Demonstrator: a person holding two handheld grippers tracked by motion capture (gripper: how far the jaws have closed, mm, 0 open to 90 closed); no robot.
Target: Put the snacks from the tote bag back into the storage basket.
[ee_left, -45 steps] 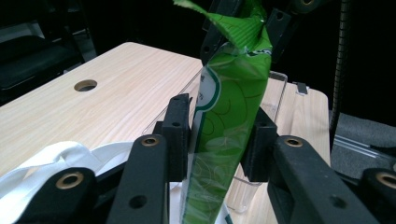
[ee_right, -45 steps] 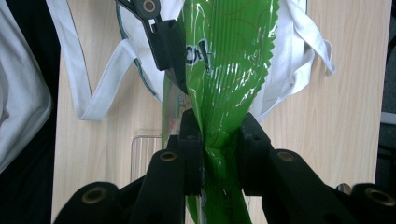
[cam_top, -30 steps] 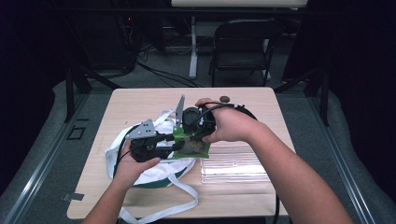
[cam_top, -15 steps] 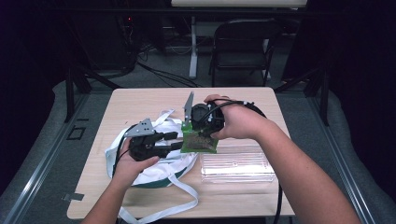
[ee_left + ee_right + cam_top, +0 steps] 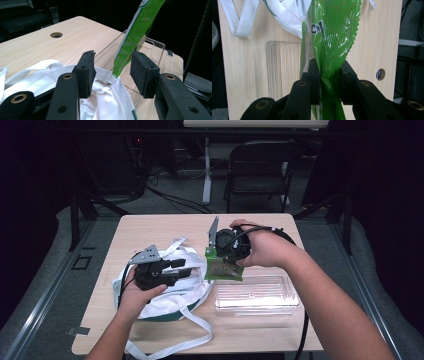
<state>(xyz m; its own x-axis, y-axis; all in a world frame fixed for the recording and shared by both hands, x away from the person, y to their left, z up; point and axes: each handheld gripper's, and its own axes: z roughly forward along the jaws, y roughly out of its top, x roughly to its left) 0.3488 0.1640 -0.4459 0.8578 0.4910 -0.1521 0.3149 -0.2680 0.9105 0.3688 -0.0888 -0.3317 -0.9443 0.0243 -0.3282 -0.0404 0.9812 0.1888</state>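
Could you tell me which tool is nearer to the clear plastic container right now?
Right. The right tool holds the green packet just above the clear plastic container's far-left corner. The left tool hovers open over the white bag, farther left.

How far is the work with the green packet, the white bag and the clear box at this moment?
In hand: the right gripper pinches the green packet, lifted between the white bag and the clear box. The left gripper is open over the bag. Left, probably: setting the packet down; the box looks empty.
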